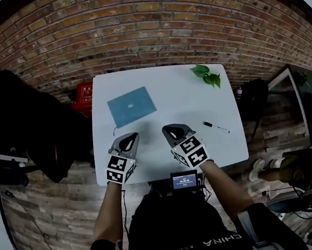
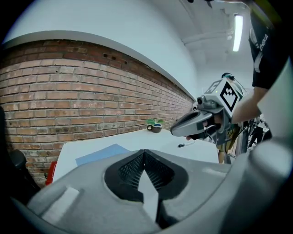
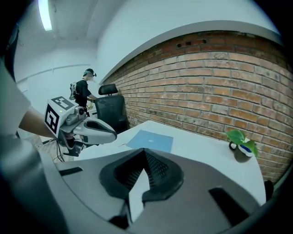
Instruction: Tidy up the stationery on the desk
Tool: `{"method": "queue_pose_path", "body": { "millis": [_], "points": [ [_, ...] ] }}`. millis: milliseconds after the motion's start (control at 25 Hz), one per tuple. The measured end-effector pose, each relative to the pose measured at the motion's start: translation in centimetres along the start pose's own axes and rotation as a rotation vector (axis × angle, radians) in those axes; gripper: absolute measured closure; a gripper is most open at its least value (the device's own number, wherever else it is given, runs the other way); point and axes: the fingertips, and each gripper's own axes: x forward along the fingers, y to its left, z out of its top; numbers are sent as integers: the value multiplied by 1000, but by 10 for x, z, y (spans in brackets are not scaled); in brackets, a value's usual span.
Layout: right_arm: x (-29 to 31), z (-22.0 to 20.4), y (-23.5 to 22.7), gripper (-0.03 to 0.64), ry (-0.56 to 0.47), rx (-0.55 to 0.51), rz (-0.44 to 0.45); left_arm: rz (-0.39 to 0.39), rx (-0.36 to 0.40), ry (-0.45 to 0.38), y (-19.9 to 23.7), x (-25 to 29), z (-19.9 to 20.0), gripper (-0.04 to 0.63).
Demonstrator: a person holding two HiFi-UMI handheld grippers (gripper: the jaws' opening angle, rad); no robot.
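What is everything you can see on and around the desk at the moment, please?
white rectangular desk: one, white, against the brick wall
flat blue notebook: one, blue, desk's far left part
black-and-white marker pen: one, lying on the desk's right side
small potted green plant: one, green, desk's far right corner
red box: one, red, floor beside the desk's far left corner
black office chair: one, black, left of the desk
small display screen: one, dark, desk's near edge
left gripper: one, grey, shut, empty
right gripper: one, grey, shut, empty
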Motion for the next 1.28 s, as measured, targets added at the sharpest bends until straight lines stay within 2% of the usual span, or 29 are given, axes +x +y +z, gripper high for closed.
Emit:
{"method": "queue_pose_path", "body": {
  "millis": [240, 480, 1280],
  "points": [
    [1, 0, -15, 607, 11, 19, -34, -41, 3, 0, 1, 17, 4, 591],
    [3, -2, -28, 607, 15, 20, -28, -44, -1, 3, -5, 31, 8, 589],
    [3, -3, -54, 607, 4, -1, 84, 46, -5, 33, -9, 49, 26, 589]
  ]
}}
